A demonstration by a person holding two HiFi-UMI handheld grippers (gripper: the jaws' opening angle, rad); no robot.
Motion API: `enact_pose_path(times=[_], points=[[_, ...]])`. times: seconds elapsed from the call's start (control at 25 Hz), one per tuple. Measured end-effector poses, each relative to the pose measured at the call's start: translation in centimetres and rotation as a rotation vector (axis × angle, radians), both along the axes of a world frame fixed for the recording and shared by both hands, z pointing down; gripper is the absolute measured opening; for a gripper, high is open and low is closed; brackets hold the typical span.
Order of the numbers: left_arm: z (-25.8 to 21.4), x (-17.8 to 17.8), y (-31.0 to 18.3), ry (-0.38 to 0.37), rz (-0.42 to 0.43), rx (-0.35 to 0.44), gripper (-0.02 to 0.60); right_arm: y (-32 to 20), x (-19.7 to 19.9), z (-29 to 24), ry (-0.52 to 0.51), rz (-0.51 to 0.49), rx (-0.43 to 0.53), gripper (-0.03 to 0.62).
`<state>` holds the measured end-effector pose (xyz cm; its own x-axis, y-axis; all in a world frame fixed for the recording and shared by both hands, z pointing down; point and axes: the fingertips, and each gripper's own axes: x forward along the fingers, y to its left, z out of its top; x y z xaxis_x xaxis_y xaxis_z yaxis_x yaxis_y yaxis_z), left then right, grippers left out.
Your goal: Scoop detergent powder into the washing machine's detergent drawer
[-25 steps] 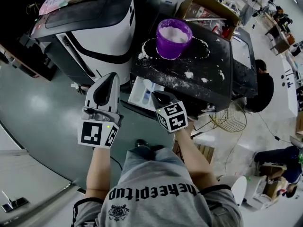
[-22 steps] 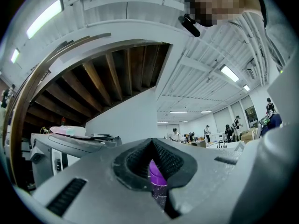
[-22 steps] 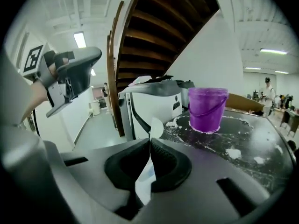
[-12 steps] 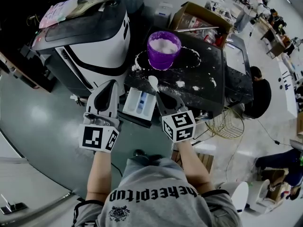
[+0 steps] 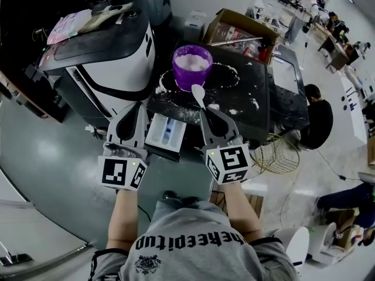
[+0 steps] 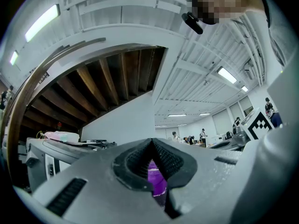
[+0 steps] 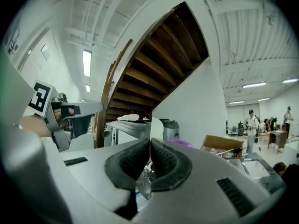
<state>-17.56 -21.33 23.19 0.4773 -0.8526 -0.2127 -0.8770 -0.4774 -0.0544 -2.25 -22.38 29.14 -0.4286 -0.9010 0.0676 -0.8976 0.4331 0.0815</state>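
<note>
The head view alone shows the drawer, a pale plastic tray pulled out below the near left corner of the washing machine. The machine's flat black top is dusted with spilled powder. A round purple tub of white powder stands at the top's far left corner. The right gripper pinches a white spoon. Its own view shows ribbed dark pads closed on the handle. The left gripper hovers beside the drawer, with its pads pressed together on nothing.

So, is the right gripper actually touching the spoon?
Touching. In the right gripper view, the right gripper has its jaws closed on the spoon, whose white bowl rises just beyond the tips.
</note>
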Motion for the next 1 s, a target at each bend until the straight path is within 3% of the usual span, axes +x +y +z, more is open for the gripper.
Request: enact_pose_path(times=[0.4,1.0], points=[[-1.2,2.1,2.1,0.007,-0.003,0.027,0.003,2.8,4.8,-4.7,-0.029,0.095,0.135,0.006],[-2.0,3.8,4.3,0.027,-0.009,0.042,0.003,5.7,8.7,-6.2,-0.042,0.186,0.208,0.006]])
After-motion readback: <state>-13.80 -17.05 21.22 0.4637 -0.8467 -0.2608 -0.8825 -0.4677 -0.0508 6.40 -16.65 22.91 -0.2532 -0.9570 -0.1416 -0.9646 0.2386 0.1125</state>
